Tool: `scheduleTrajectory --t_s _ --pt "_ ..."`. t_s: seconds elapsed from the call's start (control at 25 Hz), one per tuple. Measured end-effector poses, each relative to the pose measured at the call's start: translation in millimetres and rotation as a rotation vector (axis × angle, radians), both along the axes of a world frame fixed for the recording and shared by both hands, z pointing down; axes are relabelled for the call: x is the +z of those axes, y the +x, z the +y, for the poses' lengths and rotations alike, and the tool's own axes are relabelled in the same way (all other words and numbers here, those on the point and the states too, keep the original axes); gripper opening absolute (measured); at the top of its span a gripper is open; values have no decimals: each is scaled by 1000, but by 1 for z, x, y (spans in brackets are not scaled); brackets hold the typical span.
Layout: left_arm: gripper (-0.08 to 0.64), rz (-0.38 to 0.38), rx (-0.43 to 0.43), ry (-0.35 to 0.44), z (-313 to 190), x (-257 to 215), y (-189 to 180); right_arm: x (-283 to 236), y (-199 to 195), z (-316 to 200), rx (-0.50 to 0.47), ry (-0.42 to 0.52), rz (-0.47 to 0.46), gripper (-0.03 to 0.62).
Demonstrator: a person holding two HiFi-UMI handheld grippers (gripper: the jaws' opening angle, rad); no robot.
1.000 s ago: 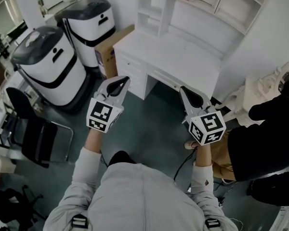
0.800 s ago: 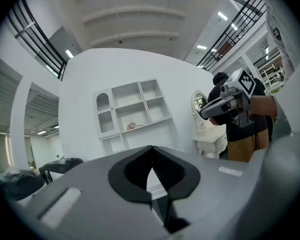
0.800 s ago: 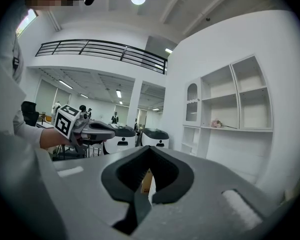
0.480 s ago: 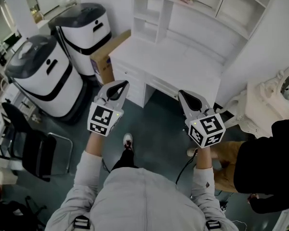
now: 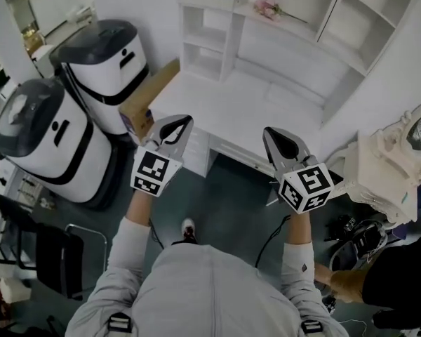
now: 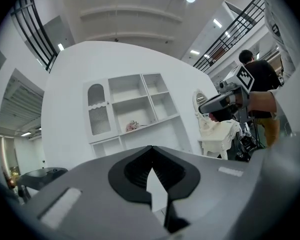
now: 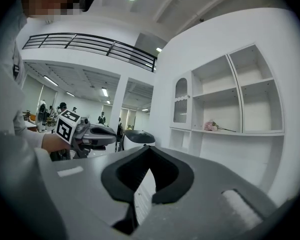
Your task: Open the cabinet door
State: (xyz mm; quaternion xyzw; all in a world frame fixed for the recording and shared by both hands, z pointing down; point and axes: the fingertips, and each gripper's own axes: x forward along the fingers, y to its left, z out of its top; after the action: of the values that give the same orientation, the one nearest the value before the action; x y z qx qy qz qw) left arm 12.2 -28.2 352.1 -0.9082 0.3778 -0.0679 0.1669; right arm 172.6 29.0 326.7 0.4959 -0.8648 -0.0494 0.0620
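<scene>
A white desk point(image 5: 266, 111) with a shelf unit stands against the wall ahead. Its cabinet door, arched with ribbed glass, is at the unit's upper left point(image 6: 97, 109) point(image 7: 181, 104), closed. My left gripper point(image 5: 184, 120) point(image 6: 151, 147) is held level over the desk's left front corner, shut with nothing between its tips. My right gripper point(image 5: 271, 131) point(image 7: 150, 147) hovers over the desk's front edge, also shut and holding nothing. Both are well short of the door. Each gripper view shows the other gripper off to one side.
Two white-and-black rounded machines point(image 5: 102, 55) point(image 5: 35, 142) and a cardboard box point(image 5: 151, 93) stand left of the desk. A black chair point(image 5: 35, 258) is at lower left. Cream furniture point(image 5: 386, 167) and a person in black point(image 5: 400, 290) are at right. Pink flowers point(image 5: 266, 7) lie on a shelf.
I have stepped toward the desk and both grippers have moved forward with me, from over the floor to over the desk's front edge. The person at right has dropped toward the lower right corner.
</scene>
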Motion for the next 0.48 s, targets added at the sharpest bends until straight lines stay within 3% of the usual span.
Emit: scheduleTrajectory --t_s 0.48 --pt "17 3 24 -3 -96 -9 -35 -9 -38 -92 0 -17 -17 2"
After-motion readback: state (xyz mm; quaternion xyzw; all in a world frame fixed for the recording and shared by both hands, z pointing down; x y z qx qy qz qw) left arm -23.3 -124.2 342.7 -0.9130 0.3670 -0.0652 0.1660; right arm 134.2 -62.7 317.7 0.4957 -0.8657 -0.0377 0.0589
